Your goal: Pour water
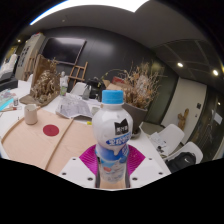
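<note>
Gripper view shows a white bottle (113, 140) with a blue cap and a blue-and-white label standing upright between the fingers of the claw (113, 167). The pink pads (90, 160) sit close against its lower sides, so the claw appears to be pinching the bottle, though the exact contact at each side is hard to make out. Whether the bottle's base rests on the worktop (50, 140) or is lifted clear of it cannot be told.

Judging from this, the step in hand is the grasp or the carry; the pour itself is not yet begun, since the bottle is upright and the cap looks to be on. The next move calls for bringing the bottle over a vessel and tipping it, and the cap would have to come off first if it is indeed closed.

Beyond the claw and to its left, a dark red cup (31, 113) stands on the pale wooden worktop; it seems the likely place for the water. Nearer, just left of the bottle, lies a small flat pink disc (51, 129), perhaps a coaster or a lid. It sits in the path toward the cup and could be nudged in passing. Further back are dried plants (140, 88), white chairs (170, 138) and clutter, well apart from the work.
</note>
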Action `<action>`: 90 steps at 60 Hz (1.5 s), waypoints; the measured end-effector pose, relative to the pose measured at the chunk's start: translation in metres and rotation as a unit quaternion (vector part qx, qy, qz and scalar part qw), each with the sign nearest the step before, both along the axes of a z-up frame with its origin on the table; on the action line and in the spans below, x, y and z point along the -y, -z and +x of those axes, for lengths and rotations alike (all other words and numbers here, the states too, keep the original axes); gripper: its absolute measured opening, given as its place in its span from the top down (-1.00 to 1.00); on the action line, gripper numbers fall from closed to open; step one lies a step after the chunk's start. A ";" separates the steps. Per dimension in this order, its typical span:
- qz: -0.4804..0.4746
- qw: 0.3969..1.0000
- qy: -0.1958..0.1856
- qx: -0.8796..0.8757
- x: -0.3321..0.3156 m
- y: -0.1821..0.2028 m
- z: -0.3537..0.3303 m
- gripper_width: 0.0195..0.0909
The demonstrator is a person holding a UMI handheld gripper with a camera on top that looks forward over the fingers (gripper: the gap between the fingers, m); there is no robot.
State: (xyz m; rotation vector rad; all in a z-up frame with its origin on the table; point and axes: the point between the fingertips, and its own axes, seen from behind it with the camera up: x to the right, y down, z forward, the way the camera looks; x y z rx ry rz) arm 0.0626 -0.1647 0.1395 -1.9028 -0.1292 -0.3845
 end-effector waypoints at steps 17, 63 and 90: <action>0.040 0.964 -0.006 0.263 -0.113 -0.115 -0.107 0.62; -0.048 0.680 -0.143 0.718 -0.220 -0.018 -0.282 0.62; -0.021 0.991 -0.113 0.072 -0.198 -0.027 -0.274 0.62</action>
